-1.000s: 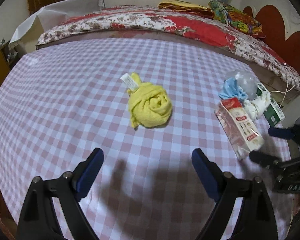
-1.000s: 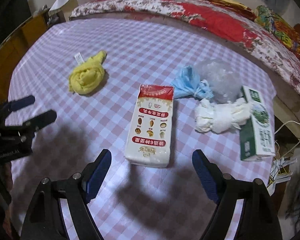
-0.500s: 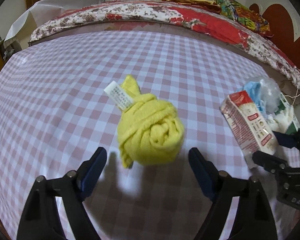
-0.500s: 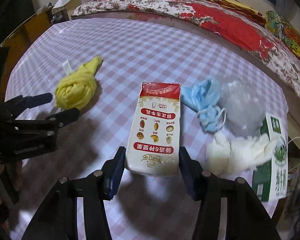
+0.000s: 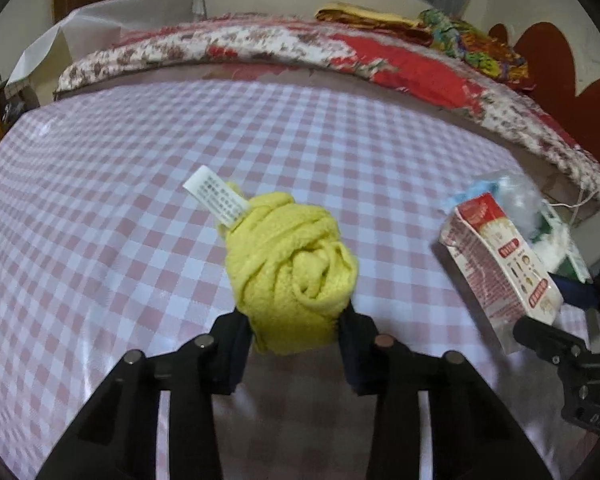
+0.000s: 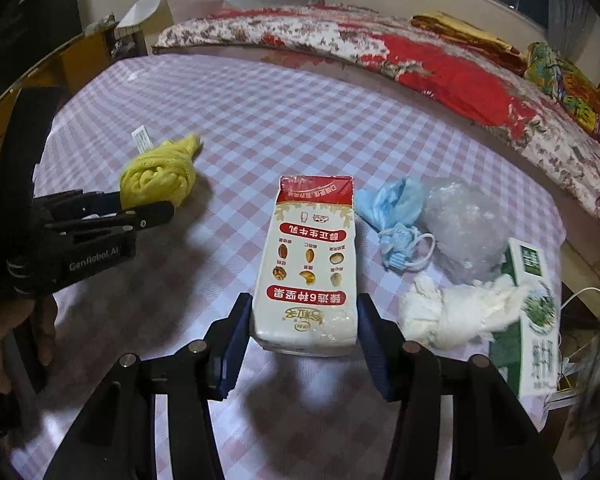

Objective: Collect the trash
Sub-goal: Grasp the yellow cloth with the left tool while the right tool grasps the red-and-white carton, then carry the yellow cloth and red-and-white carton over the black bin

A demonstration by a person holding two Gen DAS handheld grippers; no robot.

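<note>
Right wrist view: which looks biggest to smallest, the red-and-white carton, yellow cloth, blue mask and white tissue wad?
1. Red-and-white carton, largest by far, though nearest the camera.
2. White tissue wad.
3. Yellow cloth and blue mask look about alike; the cloth lies farther off, so I will not rank them.

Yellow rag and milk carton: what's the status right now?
Left gripper closing on the yellow rag. Right gripper clamped on the milk carton. Mask, tissue, green carton wait beside it; nothing blocking.
</note>
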